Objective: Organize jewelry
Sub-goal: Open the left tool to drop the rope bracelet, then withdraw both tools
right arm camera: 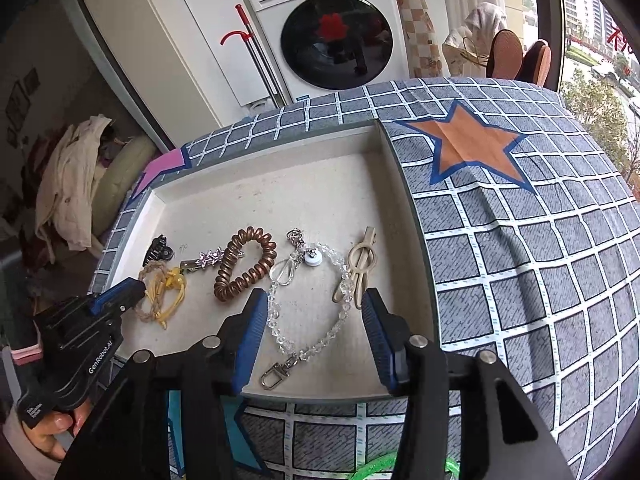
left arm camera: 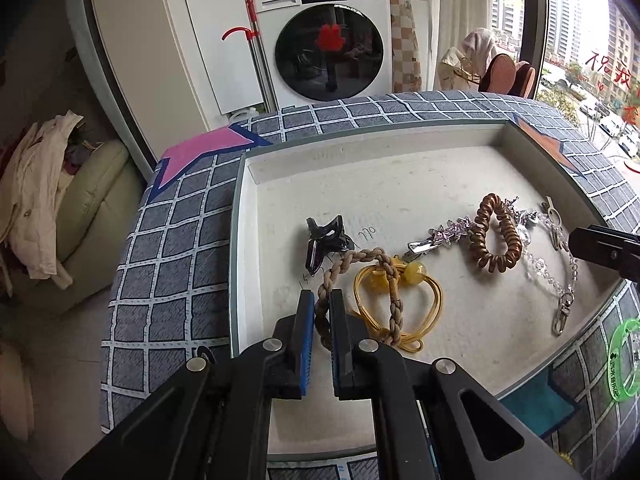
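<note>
A shallow white tray (left arm camera: 280, 168) holds the jewelry. My left gripper (left arm camera: 322, 300) is shut on a beige braided hair tie (left arm camera: 352, 264), which loops over a yellow cord tie with amber beads (left arm camera: 416, 276). A black claw clip (left arm camera: 324, 240), a silver star clip (left arm camera: 444, 236) and a brown spiral hair tie (left arm camera: 496, 236) lie beyond. My right gripper (right arm camera: 314, 300) is open over a clear crystal bead chain (right arm camera: 320, 340) with a metal clasp (right arm camera: 276, 372). A beige clip (right arm camera: 360, 264) lies beside it.
The tray (right arm camera: 360, 394) rests on a grey checked cloth (right arm camera: 540, 260) with pink (left arm camera: 200, 156) and orange (right arm camera: 476, 148) stars. A green bangle (left arm camera: 624, 360) lies on the cloth at the tray's near right. A washing machine (left arm camera: 328, 40) stands behind.
</note>
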The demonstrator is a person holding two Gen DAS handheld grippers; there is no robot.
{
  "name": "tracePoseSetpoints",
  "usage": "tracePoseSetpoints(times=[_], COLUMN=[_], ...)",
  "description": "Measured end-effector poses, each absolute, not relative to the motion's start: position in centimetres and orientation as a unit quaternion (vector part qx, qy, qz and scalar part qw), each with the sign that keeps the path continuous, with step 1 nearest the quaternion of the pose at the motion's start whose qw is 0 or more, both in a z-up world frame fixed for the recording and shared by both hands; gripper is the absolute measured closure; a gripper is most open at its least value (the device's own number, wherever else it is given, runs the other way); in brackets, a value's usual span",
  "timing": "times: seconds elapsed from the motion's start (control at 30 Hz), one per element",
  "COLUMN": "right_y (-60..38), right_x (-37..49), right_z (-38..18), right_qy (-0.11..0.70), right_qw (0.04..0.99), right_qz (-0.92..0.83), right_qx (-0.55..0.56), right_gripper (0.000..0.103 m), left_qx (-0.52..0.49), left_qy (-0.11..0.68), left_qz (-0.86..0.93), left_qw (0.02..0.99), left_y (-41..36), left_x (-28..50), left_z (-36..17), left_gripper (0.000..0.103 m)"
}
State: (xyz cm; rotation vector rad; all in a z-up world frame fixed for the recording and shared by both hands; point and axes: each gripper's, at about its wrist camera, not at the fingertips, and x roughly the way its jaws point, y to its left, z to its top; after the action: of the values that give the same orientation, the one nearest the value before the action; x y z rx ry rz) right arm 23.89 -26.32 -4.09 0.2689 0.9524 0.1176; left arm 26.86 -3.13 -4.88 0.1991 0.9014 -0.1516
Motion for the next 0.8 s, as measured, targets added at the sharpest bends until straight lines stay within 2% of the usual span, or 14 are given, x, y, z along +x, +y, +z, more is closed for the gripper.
tracePoseSetpoints(times=[0.27,0.3,0.33,0.37,0.4,0.6,0.67,0.73,0.8], right_y=[-26.3,-26.3,-26.2,-26.2,-26.2,-26.2,-26.3,-26.3,-26.5], right_x=[22.7,22.6,22.5,22.4,22.3,21.9,21.6,21.1,20.4], right_z=[-3.0,-2.8,-2.7,-2.6,-2.5,-2.2,-2.0,-1.6,-1.1], right_qy=[0.445,0.443,0.442,0.44,0.439,0.437,0.434,0.428,0.418], right_qw=[0.883,0.883,0.884,0.884,0.884,0.886,0.887,0.889,0.894], right_qz=[0.06,0.061,0.062,0.064,0.065,0.065,0.067,0.069,0.067], right_qx=[0.14,0.14,0.142,0.143,0.144,0.143,0.146,0.147,0.149], right_gripper=[0.05,0.05,0.05,0.05,0.05,0.049,0.043,0.029,0.021], left_qx=[0.091,0.09,0.09,0.09,0.083,0.096,0.092,0.09,0.089], left_qy=[0.44,0.439,0.437,0.435,0.423,0.386,0.381,0.378,0.375], left_qz=[-0.074,-0.075,-0.075,-0.072,-0.078,-0.07,-0.072,-0.076,-0.084], left_qw=[0.89,0.891,0.892,0.893,0.899,0.915,0.917,0.918,0.919], left_y=[-3.3,-3.3,-3.4,-3.4,-3.3,-3.9,-3.7,-3.6,-3.4], left_x=[27.2,27.2,27.2,27.2,26.9,26.0,25.8,25.4,24.7], left_z=[-5.2,-5.1,-5.0,-4.8,-4.4,-2.6,-2.1,-1.6,-1.1], left_gripper=[0.076,0.073,0.061,0.012,0.0,0.0,0.0,0.0,0.0])
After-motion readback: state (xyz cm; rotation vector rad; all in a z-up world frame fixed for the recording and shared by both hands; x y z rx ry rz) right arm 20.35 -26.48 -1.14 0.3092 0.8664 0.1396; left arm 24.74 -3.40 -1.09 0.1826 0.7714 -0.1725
